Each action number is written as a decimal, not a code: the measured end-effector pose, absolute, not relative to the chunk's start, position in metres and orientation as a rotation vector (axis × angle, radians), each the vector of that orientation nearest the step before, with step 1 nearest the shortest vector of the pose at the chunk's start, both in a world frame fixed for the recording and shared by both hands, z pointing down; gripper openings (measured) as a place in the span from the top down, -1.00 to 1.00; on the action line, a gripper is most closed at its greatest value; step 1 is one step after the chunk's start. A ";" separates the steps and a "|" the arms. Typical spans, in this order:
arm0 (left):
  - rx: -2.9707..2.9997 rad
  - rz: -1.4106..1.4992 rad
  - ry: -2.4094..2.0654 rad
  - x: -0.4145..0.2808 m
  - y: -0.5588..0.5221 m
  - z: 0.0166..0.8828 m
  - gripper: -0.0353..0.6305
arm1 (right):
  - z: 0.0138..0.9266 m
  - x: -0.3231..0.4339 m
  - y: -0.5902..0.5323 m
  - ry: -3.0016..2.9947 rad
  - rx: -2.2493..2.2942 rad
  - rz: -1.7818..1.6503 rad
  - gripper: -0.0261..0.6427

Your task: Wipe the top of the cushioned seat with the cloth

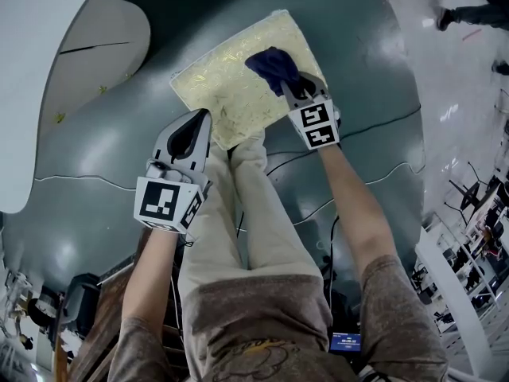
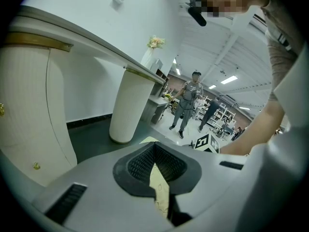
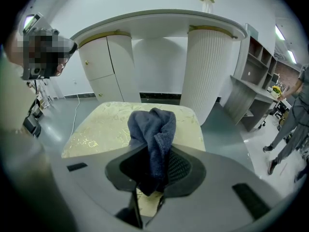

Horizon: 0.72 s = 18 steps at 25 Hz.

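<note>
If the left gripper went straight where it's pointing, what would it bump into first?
Most likely the cushioned seat's near edge. The left gripper, jaws shut and empty, points right at it with nothing between. Depth is unclear, so it could skim just over.

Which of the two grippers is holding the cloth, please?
The right gripper: its jaws are shut on the dark blue cloth over the cushioned seat. The left gripper holds nothing.

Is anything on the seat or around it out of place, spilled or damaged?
Nothing stands out. The cushioned seat shows no stain, tear or spill. The cloth is bunched in the jaws of the right gripper, over the seat. The left gripper is shut and empty by the seat's near edge. Thin cables cross the floor.
</note>
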<state>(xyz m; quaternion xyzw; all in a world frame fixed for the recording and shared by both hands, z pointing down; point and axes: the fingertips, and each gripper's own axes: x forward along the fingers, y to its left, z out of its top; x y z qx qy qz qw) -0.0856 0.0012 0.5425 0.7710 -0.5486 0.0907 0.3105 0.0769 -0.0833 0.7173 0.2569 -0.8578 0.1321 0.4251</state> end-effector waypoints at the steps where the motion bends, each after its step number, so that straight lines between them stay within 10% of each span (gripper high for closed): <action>1: 2.035 0.243 -1.446 -0.085 0.000 0.543 0.85 | 0.718 0.079 -0.087 -2.142 0.641 0.322 0.64; 18: 2.048 0.268 -1.426 -0.070 -0.015 0.546 0.85 | 0.719 0.134 -0.141 -2.112 0.750 0.328 0.64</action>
